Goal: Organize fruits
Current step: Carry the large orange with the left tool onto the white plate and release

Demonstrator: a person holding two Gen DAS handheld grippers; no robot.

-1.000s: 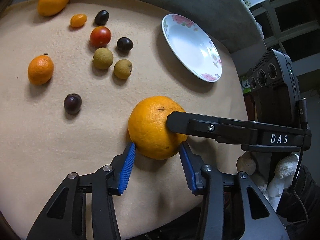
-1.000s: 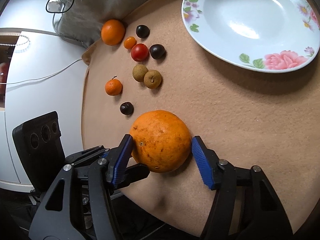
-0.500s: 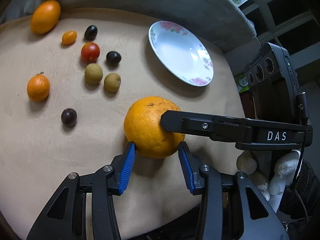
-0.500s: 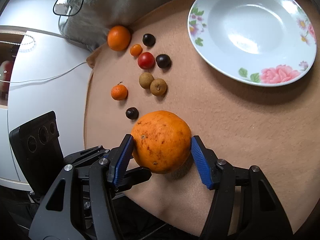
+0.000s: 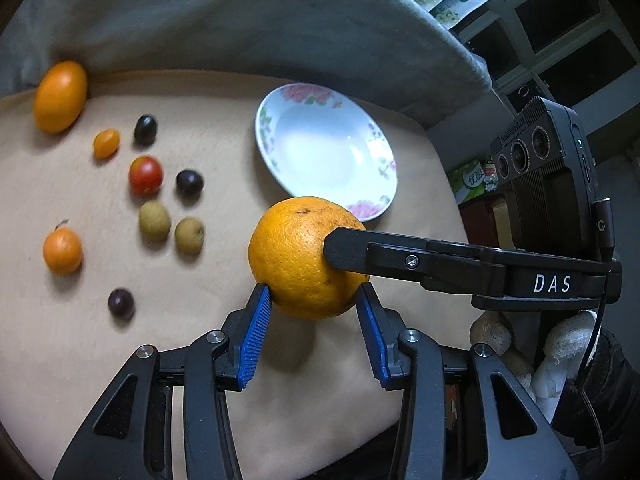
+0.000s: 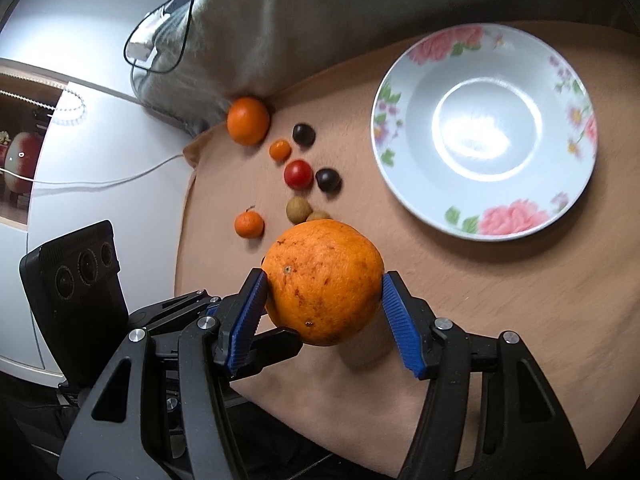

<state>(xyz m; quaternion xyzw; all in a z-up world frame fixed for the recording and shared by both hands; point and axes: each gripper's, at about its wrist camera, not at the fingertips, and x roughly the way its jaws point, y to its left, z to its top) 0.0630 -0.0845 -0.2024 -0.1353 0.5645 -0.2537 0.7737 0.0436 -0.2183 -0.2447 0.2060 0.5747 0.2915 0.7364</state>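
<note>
A large orange (image 5: 300, 256) is held up above the tan cloth, and both grippers close on it from crossing directions. My left gripper (image 5: 314, 300) has its blue pads on the orange's lower sides. My right gripper (image 6: 323, 284) grips the same orange (image 6: 324, 280), and one of its black fingers (image 5: 400, 252) lies across the fruit in the left wrist view. A white flowered plate (image 5: 280, 136) lies empty beyond the orange; it also shows in the right wrist view (image 6: 384, 120).
Several small fruits lie on the cloth at left: an oval orange (image 5: 60, 96), a mandarin (image 5: 62, 250), a red tomato (image 5: 146, 175), two longans (image 5: 154, 220), dark plums (image 5: 120, 302). A grey cushion (image 5: 240, 20) borders the far side. A white cabinet (image 6: 60, 80) stands left.
The orange has risen off the cloth with both grippers on it. The table and the plate now look farther below.
</note>
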